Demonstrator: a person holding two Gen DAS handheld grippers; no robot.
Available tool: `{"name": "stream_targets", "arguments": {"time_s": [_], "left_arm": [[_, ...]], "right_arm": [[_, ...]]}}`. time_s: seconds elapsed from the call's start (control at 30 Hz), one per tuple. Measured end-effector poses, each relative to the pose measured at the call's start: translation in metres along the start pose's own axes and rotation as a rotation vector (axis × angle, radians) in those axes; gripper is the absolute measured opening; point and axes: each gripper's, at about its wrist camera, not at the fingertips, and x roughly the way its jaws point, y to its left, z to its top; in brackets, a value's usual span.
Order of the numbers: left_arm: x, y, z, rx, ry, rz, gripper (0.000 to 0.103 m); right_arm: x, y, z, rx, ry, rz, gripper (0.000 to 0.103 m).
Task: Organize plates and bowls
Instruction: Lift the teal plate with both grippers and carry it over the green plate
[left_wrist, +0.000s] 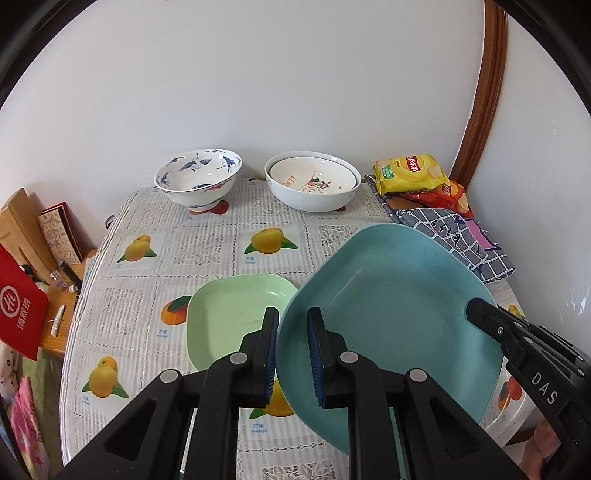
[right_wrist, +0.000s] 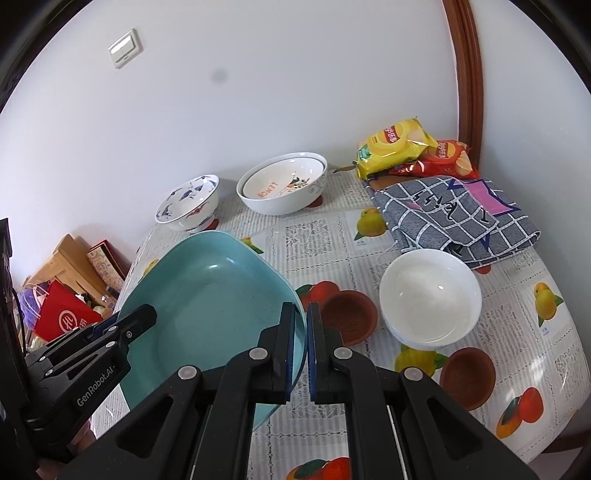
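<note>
Fruit-print tablecloth (left_wrist: 207, 236) below, I carry the teal plate (left_wrist: 391, 310) with left gripper (left_wrist: 293, 354) and right gripper (right_wrist: 301, 347) pinching opposite rims, probably to stack on the green plate (left_wrist: 229, 314).

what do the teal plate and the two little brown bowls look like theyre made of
Teal plate: probably plastic or wheat-straw composite; matte, finely speckled, thin rim. Brown bowls: look like unglazed terracotta or dull plastic; flat reddish-brown, no shine. The pictures can't settle either.
</note>
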Motion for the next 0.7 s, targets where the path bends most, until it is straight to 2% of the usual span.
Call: {"name": "stream_targets", "arguments": {"time_s": [0.7], "left_arm": [[0.005,0.020,0.002,-0.010,0.012,0.014,0.016]], "right_arm": [[0.015,0.019,0.000,-0.014,0.016,0.014,0.006]]}}
